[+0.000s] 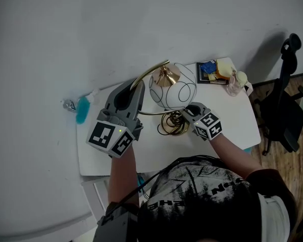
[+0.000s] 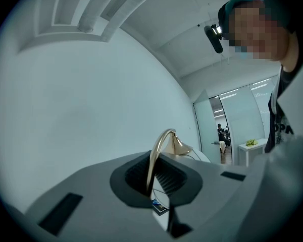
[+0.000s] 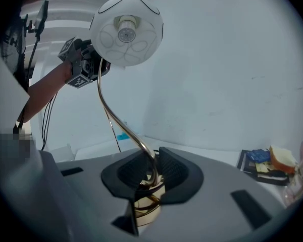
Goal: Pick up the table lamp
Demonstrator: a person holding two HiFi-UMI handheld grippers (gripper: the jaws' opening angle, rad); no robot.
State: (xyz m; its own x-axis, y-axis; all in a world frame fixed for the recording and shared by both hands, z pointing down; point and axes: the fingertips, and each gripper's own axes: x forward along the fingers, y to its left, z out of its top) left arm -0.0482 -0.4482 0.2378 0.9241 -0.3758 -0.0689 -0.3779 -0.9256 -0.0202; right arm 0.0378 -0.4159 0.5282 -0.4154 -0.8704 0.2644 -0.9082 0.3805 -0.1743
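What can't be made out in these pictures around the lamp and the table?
- Foot of the table lamp: head view, partly under the right tongs; right gripper view, its bottom sits behind them.
- Small items at the far corner of the table: head view, too small to name.
- Blue thing left of the table: head view, too small.

Table lamp (image 1: 172,86): slender gold arched stem, white globe shade with black looping lines; stood upright.
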